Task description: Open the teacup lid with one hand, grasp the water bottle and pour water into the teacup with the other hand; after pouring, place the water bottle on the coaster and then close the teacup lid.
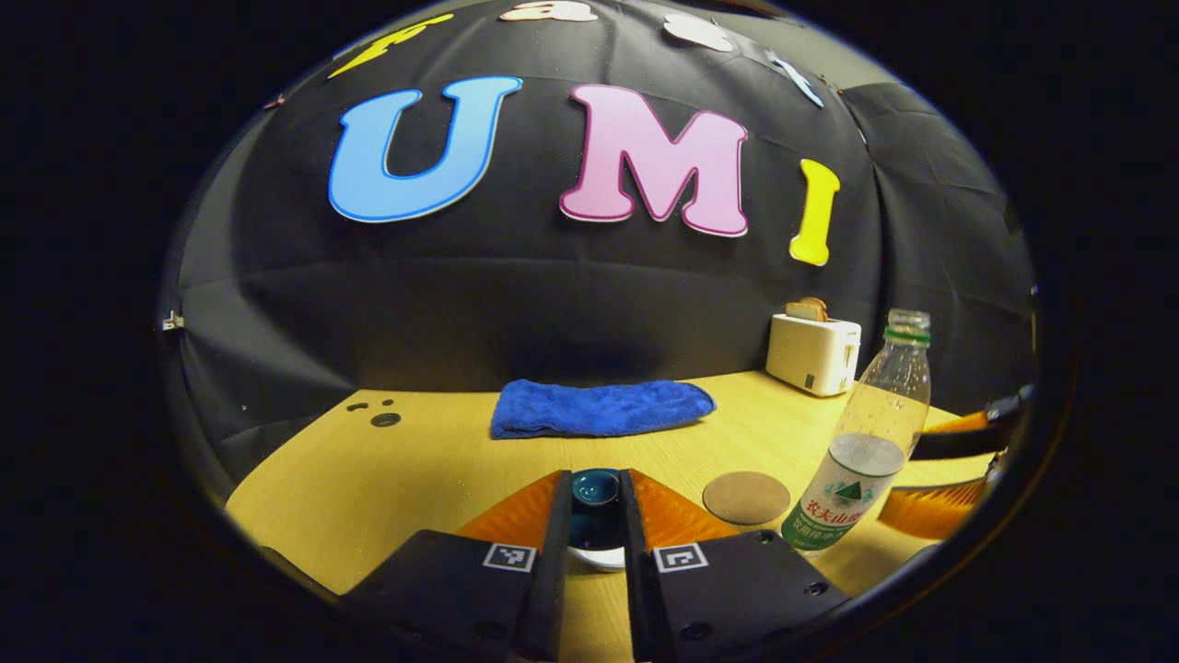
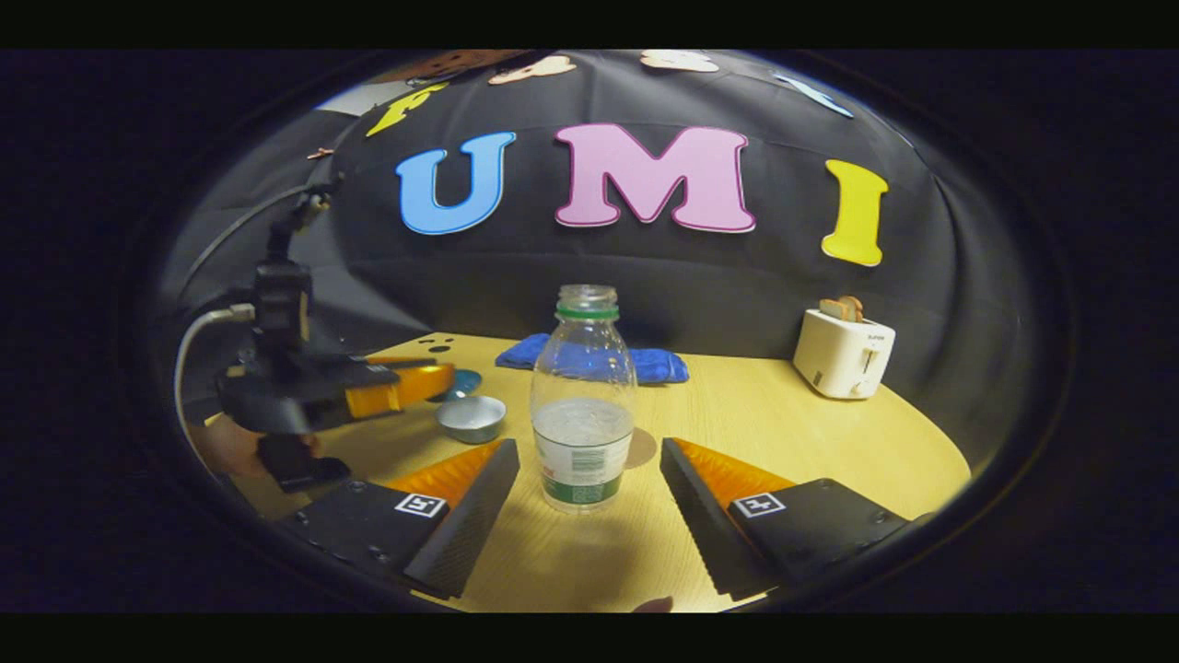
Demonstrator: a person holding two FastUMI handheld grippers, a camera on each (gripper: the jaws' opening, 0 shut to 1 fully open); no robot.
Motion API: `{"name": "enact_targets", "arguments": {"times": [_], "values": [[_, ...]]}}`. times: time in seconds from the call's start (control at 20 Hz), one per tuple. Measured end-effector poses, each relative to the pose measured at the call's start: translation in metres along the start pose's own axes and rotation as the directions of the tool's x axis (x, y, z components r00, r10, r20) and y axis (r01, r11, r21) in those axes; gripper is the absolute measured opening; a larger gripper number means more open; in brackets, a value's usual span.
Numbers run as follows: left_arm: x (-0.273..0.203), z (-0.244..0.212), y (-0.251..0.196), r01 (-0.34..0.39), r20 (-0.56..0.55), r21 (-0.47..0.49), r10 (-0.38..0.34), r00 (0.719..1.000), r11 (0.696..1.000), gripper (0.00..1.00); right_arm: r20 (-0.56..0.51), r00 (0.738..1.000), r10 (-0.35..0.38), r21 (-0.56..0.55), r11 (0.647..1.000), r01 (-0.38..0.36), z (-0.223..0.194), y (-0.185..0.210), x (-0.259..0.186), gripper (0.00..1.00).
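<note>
The left tool (image 1: 594, 516) grips the lid (image 1: 595, 488) above the cup (image 2: 471, 417). The right tool (image 2: 582, 502) is wide open around the bottle (image 2: 583, 405), not touching it. The coaster (image 1: 746, 497) lies beside the bottle. A crooked squeeze could tip the uncapped bottle and spill water on the bench (image 2: 755, 414).

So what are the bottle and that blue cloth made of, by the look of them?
The water bottle looks like thin clear plastic: you see the water line and the cloth through it, and it is glossy. The blue cloth seems soft microfibre or terry, with a matte, fuzzy pile and rounded folds.
</note>
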State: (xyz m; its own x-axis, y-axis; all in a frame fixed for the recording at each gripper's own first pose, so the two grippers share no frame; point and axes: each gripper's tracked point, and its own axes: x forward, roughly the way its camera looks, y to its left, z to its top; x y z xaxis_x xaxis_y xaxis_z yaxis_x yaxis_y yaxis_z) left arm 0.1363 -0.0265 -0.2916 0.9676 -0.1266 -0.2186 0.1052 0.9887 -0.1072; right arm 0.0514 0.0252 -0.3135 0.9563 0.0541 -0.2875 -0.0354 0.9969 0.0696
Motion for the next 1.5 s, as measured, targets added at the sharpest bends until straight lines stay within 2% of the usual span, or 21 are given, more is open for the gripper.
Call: {"name": "enact_targets", "arguments": {"times": [0.3,0.35,0.45,0.5,0.55,0.6,0.65,0.75,0.8,0.85,0.9,0.95,1.05,1.1,1.25,1.35,1.4,1.45,1.5], "values": [[-0.029,0.017,0.025,-0.046,0.013,0.019,0.046,0.999,0.999,0.32,-0.022,1.0,0.005,0.035,0.999,-0.004,-0.02,0.007,0.038,0.97],[-0.033,0.018,0.029,-0.057,0.014,0.023,0.056,0.998,0.998,0.29,-0.022,1.0,-0.001,0.039,0.999,0.002,-0.021,0.007,0.044,0.97],[-0.037,0.019,0.035,-0.07,0.018,0.019,0.069,0.997,0.997,0.32,-0.005,1.0,0.006,0.054,0.999,-0.006,-0.02,0.012,0.051,0.95],[-0.04,0.019,0.038,-0.077,0.02,0.018,0.077,0.997,0.997,0.29,0.005,1.0,0.004,0.061,0.998,-0.005,-0.019,0.013,0.055,0.96],[-0.042,0.019,0.04,-0.084,0.021,0.016,0.084,0.996,0.996,0.29,0.0,1.0,0.013,0.063,0.998,-0.013,-0.018,0.014,0.057,0.78],[-0.044,0.019,0.042,-0.092,0.023,0.015,0.091,0.996,0.996,0.32,-0.01,1.0,0.021,0.056,0.998,-0.02,-0.017,0.016,0.058,0.74],[-0.046,0.02,0.045,-0.098,0.025,0.014,0.098,0.995,0.995,0.32,-0.014,1.0,0.022,0.038,0.999,-0.021,-0.013,0.015,0.058,0.78],[-0.051,0.02,0.049,-0.108,0.028,0.015,0.108,0.994,0.994,0.32,-0.006,1.0,0.0,-0.034,0.999,-0.001,0.0,0.011,0.059,0.77],[-0.054,0.02,0.052,-0.114,0.03,0.02,0.113,0.993,0.993,0.32,-0.008,1.0,-0.01,-0.09,0.996,0.009,0.005,0.007,0.062,0.77],[-0.057,0.021,0.054,-0.119,0.034,0.024,0.118,0.992,0.993,0.32,-0.012,1.0,-0.026,-0.157,0.987,0.024,0.011,0.003,0.066,0.72],[-0.06,0.022,0.057,-0.125,0.04,0.026,0.124,0.991,0.992,0.32,-0.008,0.998,-0.055,-0.231,0.972,0.051,0.018,-0.004,0.07,0.77],[-0.062,0.024,0.059,-0.128,0.046,0.024,0.126,0.991,0.992,0.29,0.004,0.997,-0.081,-0.306,0.949,0.078,0.023,-0.011,0.074,0.76],[-0.067,0.023,0.064,-0.137,0.045,0.019,0.136,0.99,0.99,0.32,0.019,0.994,-0.106,-0.454,0.885,0.103,0.034,-0.018,0.084,0.76],[-0.069,0.022,0.067,-0.144,0.046,0.018,0.143,0.989,0.989,0.28,0.018,0.993,-0.117,-0.528,0.842,0.109,0.036,-0.02,0.089,0.76],[-0.078,0.021,0.075,-0.165,0.05,0.028,0.164,0.985,0.986,0.29,0.016,0.991,-0.132,-0.713,0.693,0.104,0.036,-0.024,0.101,0.75],[-0.081,0.018,0.079,-0.173,0.049,0.025,0.171,0.984,0.985,0.32,-0.005,0.99,-0.139,-0.8,0.594,0.079,0.03,-0.02,0.107,0.74],[-0.082,0.017,0.081,-0.176,0.047,0.023,0.175,0.983,0.984,0.29,-0.013,0.99,-0.14,-0.825,0.561,0.068,0.025,-0.016,0.11,0.74],[-0.083,0.016,0.083,-0.18,0.046,0.021,0.179,0.983,0.983,0.32,-0.023,0.99,-0.14,-0.847,0.529,0.055,0.021,-0.015,0.114,0.74],[-0.084,0.017,0.085,-0.183,0.046,0.018,0.182,0.982,0.983,0.29,-0.035,0.989,-0.144,-0.865,0.501,0.042,0.017,-0.014,0.117,0.74]]}}
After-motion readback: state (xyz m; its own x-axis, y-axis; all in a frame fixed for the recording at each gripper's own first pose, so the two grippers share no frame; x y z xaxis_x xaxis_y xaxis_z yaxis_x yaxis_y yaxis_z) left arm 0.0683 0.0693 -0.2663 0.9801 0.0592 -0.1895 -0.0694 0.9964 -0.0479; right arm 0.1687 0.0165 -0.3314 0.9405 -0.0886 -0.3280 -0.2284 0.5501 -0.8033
